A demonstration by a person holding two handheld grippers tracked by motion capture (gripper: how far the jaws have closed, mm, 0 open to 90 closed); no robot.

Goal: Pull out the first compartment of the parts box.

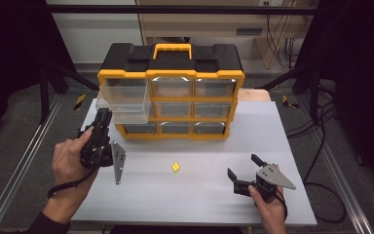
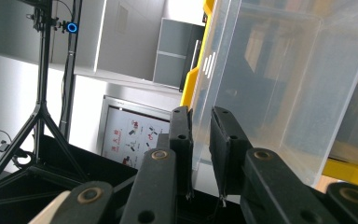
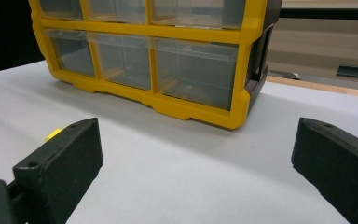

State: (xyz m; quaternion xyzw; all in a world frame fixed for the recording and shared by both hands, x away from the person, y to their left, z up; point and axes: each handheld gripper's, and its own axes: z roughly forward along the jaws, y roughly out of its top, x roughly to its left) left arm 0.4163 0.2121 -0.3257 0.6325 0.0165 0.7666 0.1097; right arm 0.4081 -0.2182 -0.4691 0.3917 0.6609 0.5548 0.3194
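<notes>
Gripping drawer [image 2: 279, 88] wall between jaws

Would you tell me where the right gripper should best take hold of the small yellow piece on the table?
Probably from straight above, with the open right gripper closing across the small yellow piece on its opposite sides. It lies low on the grey table, apart from the drawer cabinet, so a level approach would likely just push it.

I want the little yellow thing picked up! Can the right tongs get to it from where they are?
Probably yes. The right tongs stand open, and only bare white table lies between them and the little yellow piece. The left tongs are busy gripping the clear drawer.
</notes>
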